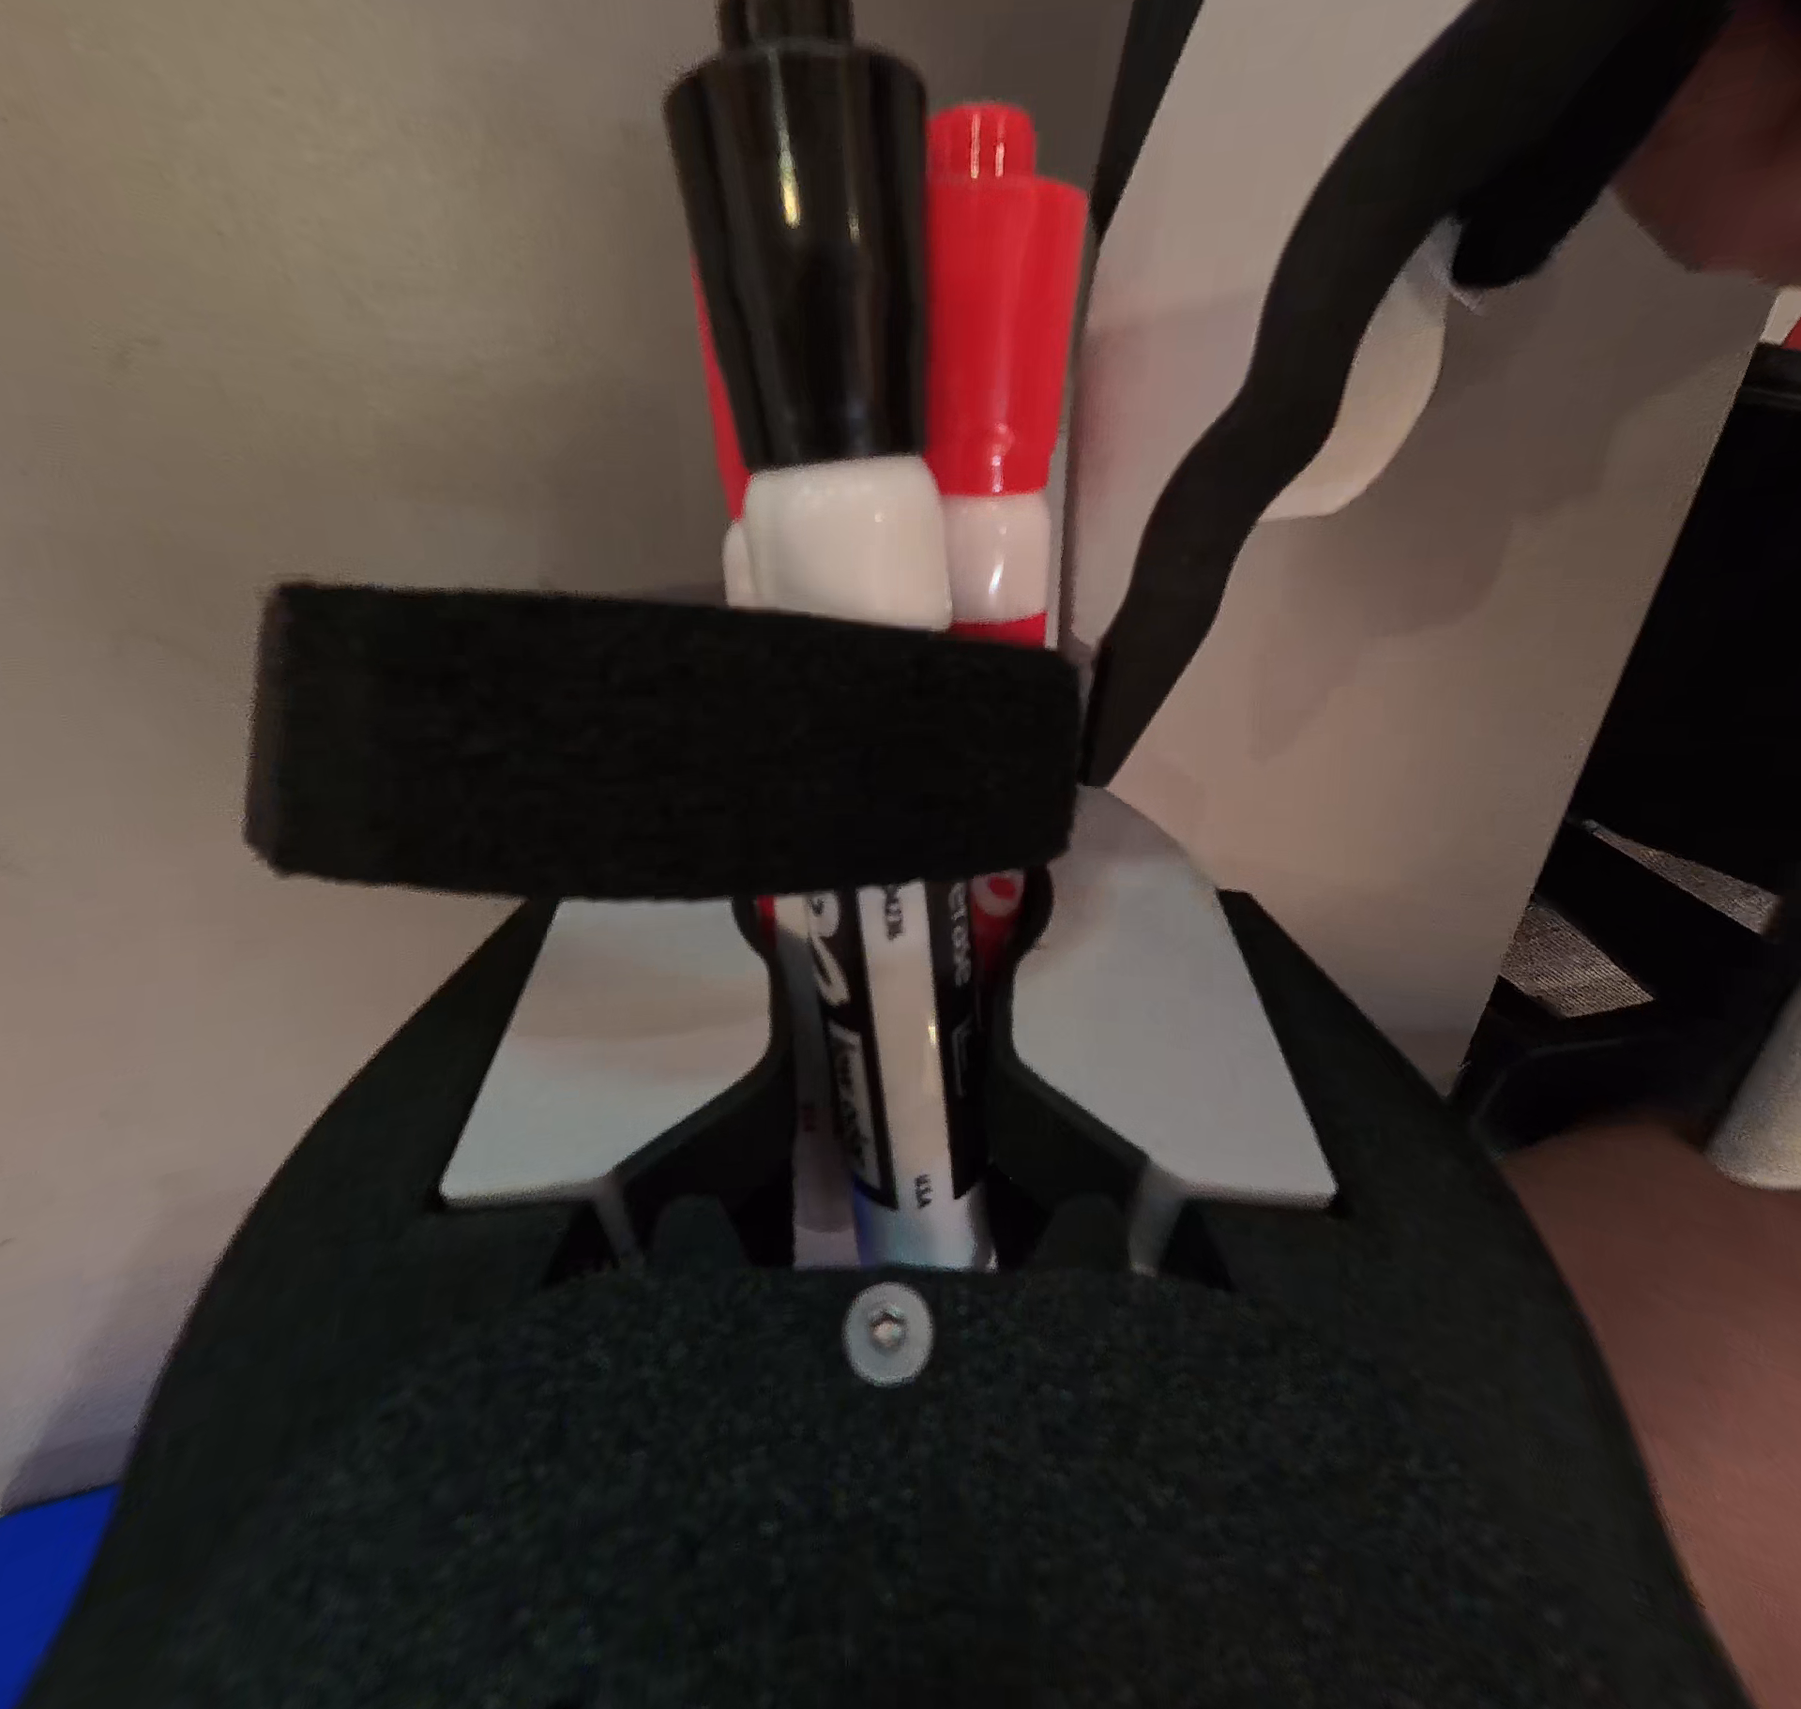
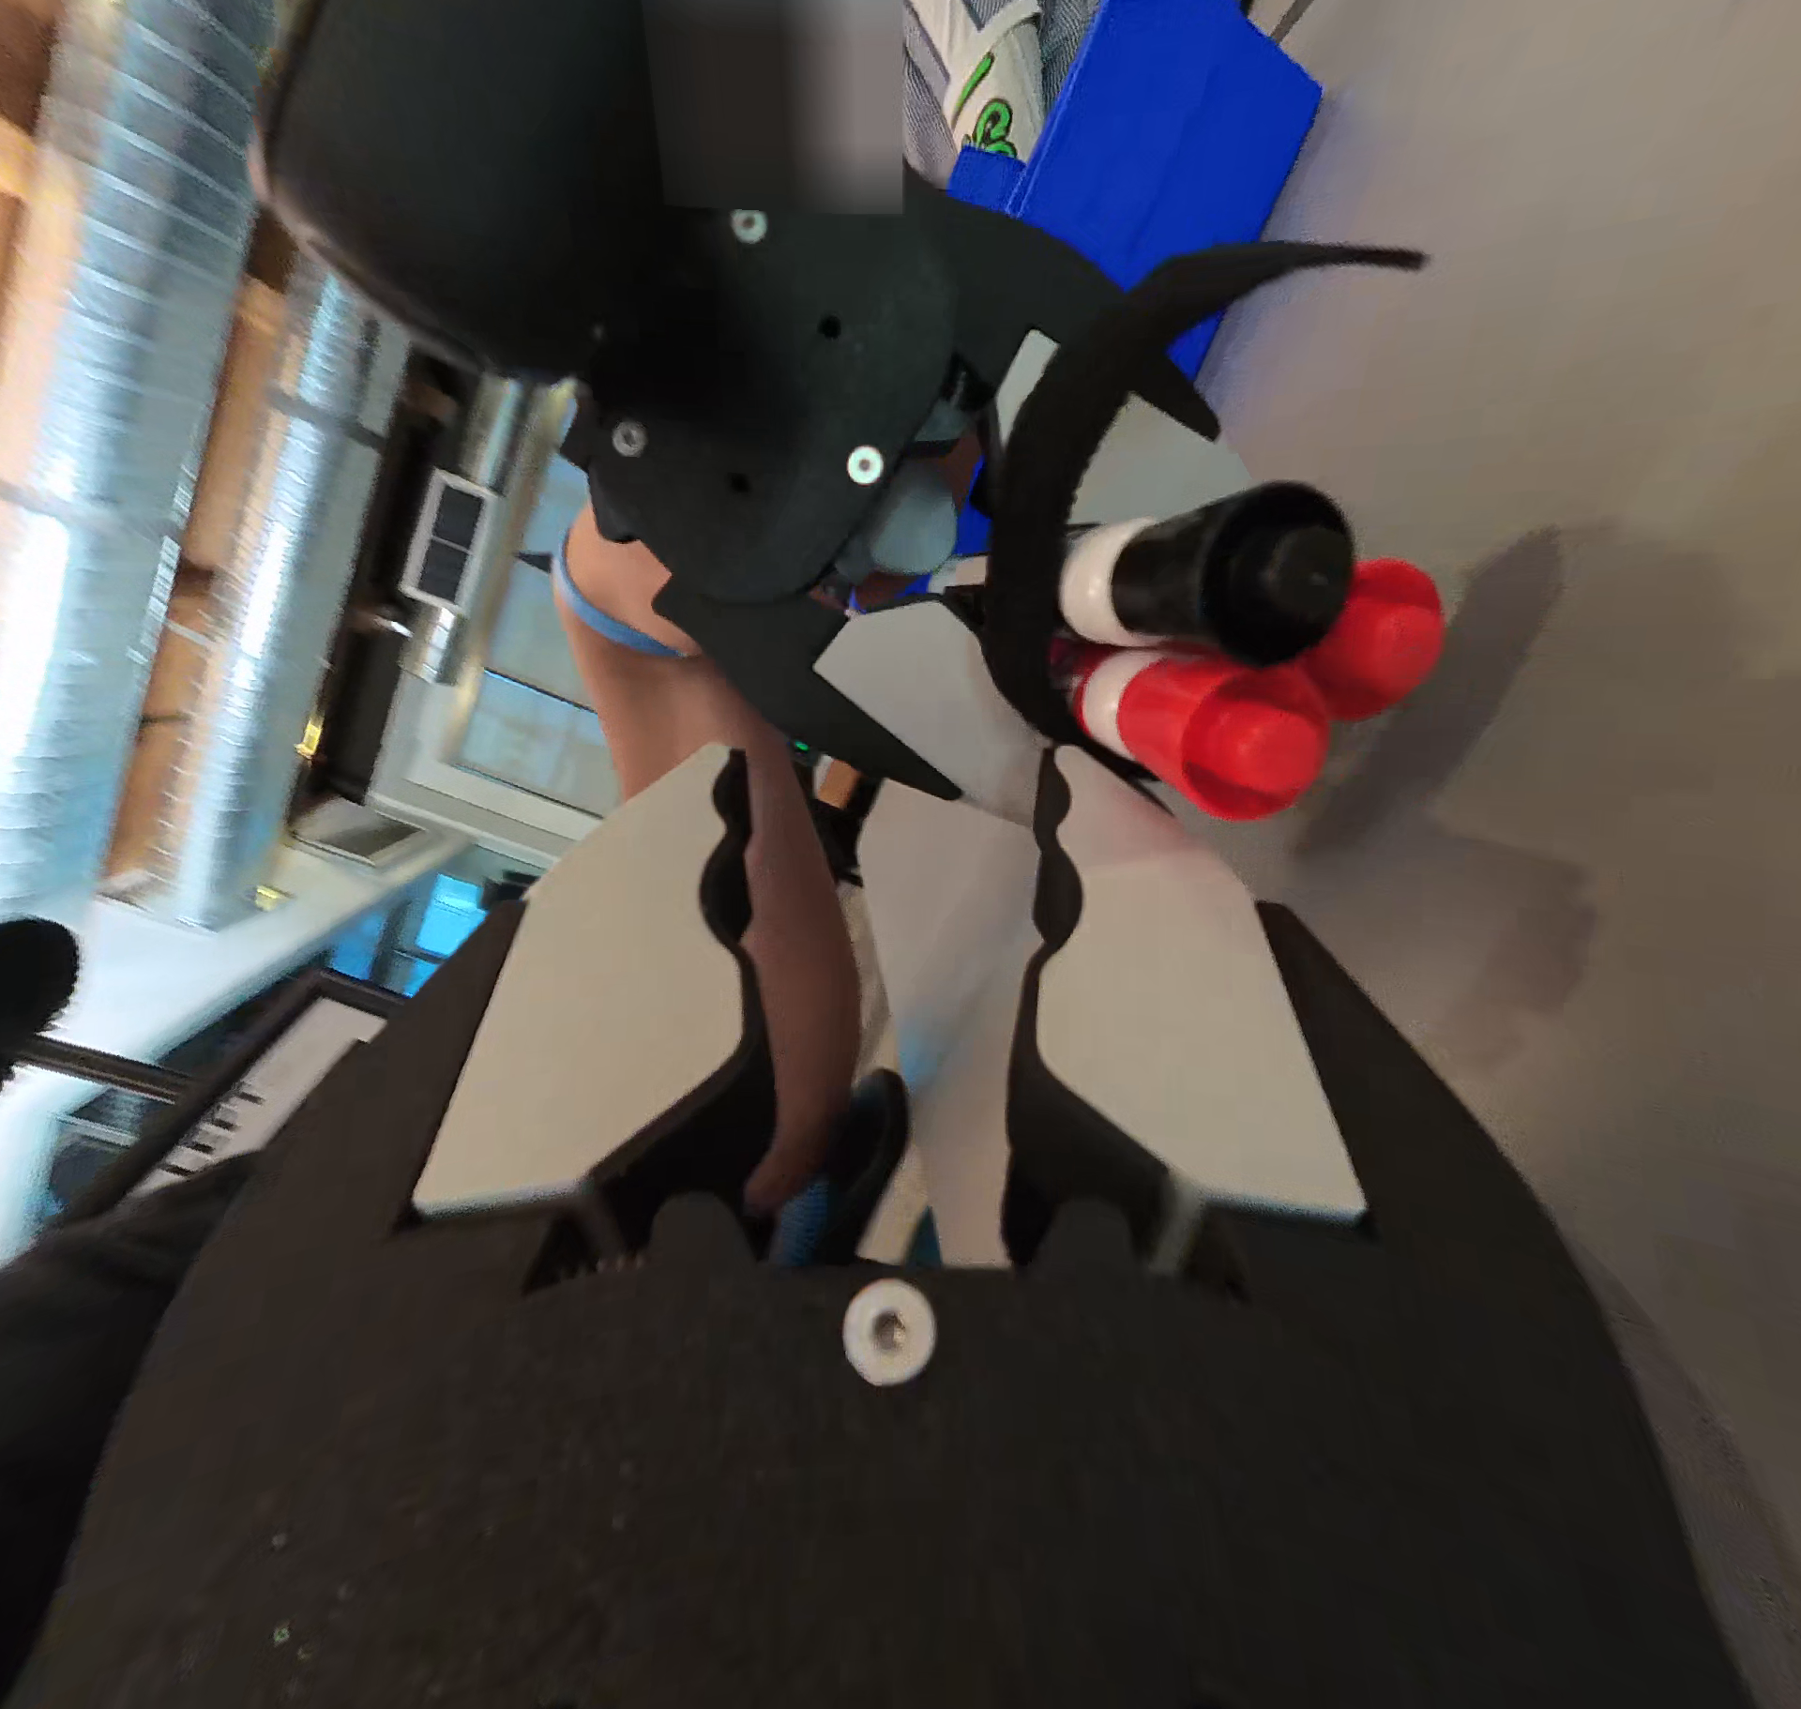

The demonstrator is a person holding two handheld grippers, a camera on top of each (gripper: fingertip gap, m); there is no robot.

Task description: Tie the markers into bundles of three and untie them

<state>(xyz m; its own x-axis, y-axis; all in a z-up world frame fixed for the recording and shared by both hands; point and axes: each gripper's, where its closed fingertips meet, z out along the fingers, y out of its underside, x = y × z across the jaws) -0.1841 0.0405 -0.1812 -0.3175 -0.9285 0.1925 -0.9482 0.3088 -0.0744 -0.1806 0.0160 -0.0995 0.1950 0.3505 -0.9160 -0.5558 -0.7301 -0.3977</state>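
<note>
Left wrist view shows the left gripper (image 1: 882,1000) with jaws clamped on three markers (image 1: 828,298), a black strap (image 1: 663,736) looped loosely around them, unfastened, while the right gripper (image 2: 887,892) waits with jaws apart, empty.

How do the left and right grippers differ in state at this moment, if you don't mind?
The left gripper is shut on the markers, which a black strap wraps; the right gripper is open and holds nothing. The left points along the bundle; the right faces its caps. Both have black fingers with grey pads.
</note>
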